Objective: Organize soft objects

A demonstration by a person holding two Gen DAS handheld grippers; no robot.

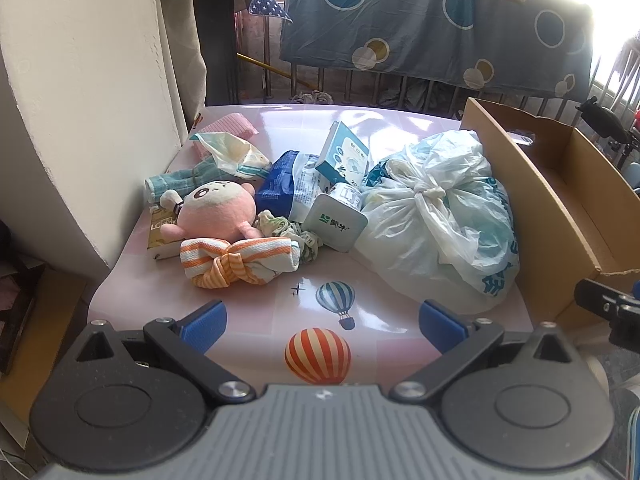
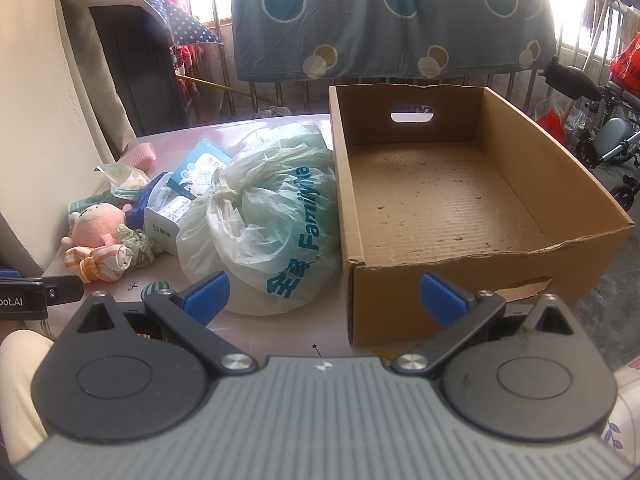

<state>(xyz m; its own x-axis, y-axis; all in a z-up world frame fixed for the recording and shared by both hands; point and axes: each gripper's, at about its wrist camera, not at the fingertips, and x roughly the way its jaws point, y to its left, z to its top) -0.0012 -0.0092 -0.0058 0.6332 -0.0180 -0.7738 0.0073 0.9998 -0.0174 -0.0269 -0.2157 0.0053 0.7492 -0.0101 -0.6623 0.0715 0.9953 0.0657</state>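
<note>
A pile lies on the pink table (image 1: 248, 312): a pink plush toy (image 1: 218, 210), an orange-striped knotted cloth (image 1: 236, 260), a green scrunchie (image 1: 308, 242), a teal towel (image 1: 180, 182) and a tied plastic bag (image 1: 436, 216). My left gripper (image 1: 322, 326) hovers open over the table's near edge, short of the cloth, holding nothing. An empty cardboard box (image 2: 440, 200) stands right of the bag (image 2: 264, 216). My right gripper (image 2: 324, 296) is open and empty before the box's near left corner. The plush (image 2: 100, 222) and cloth (image 2: 100, 260) sit far left.
Mixed in the pile are a milk carton (image 1: 336, 220), a blue packet (image 1: 288, 188), a small white-blue box (image 1: 344, 158) and a pink sponge (image 1: 236, 126). A cream wall (image 1: 80, 100) borders the table's left. Railings and a hung sheet (image 2: 380, 16) lie behind. A wheelchair (image 2: 600, 120) stands right.
</note>
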